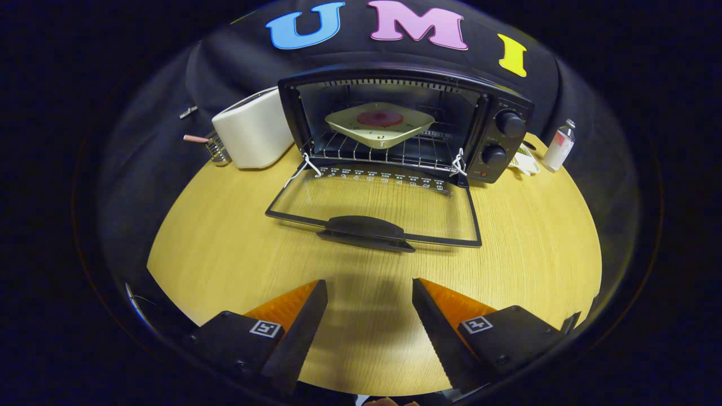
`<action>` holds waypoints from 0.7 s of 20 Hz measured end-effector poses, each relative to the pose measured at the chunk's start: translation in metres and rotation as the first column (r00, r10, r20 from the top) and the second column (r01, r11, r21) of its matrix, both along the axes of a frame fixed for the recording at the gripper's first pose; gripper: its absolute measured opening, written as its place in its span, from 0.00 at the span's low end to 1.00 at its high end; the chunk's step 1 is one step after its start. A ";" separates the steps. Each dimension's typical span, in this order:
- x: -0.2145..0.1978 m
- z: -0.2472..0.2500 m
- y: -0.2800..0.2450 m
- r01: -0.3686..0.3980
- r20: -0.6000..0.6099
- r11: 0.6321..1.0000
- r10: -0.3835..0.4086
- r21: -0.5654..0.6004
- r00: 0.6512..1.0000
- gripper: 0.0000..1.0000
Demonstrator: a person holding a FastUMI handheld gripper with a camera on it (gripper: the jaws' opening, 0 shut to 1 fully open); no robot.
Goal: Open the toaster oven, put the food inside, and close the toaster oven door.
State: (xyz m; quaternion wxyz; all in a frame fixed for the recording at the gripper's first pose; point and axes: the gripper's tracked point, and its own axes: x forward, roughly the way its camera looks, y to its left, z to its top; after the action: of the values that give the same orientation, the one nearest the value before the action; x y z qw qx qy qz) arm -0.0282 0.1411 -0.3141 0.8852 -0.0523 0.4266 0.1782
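My jaws [369, 316] hang released, empty, well short of the door [375, 208], which lies flat open. Food [380, 118] sits on its plate [379, 127] inside the oven [403, 121]. Lifting off-centre, I might slip off the handle [365, 231].

bright overhead light | sharp centre | fisheye-bent rim | soft shadows

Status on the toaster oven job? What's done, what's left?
Done: the toaster oven door is folded down flat over the table, and the plate of food sits on the rack inside. In hand: nothing; the gripper hangs back from the door handle, jaws open and empty. Left: lift the door shut.
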 end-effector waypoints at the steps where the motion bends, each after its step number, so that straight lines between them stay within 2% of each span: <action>1: 0.002 -0.003 0.001 0.010 -0.001 1.000 -0.010 -0.011 1.000 0.99; 8: 0.036 -0.029 0.009 0.087 0.032 0.993 -0.085 -0.077 0.996 0.98; 11: 0.046 -0.029 0.011 0.185 0.015 0.981 -0.184 -0.055 0.983 0.98; 14: 0.046 -0.021 0.010 0.193 0.036 0.979 -0.191 -0.066 0.981 0.99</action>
State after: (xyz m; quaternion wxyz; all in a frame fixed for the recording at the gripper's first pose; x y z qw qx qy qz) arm 0.0175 0.1516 -0.3350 0.9020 -0.0442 0.4227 0.0763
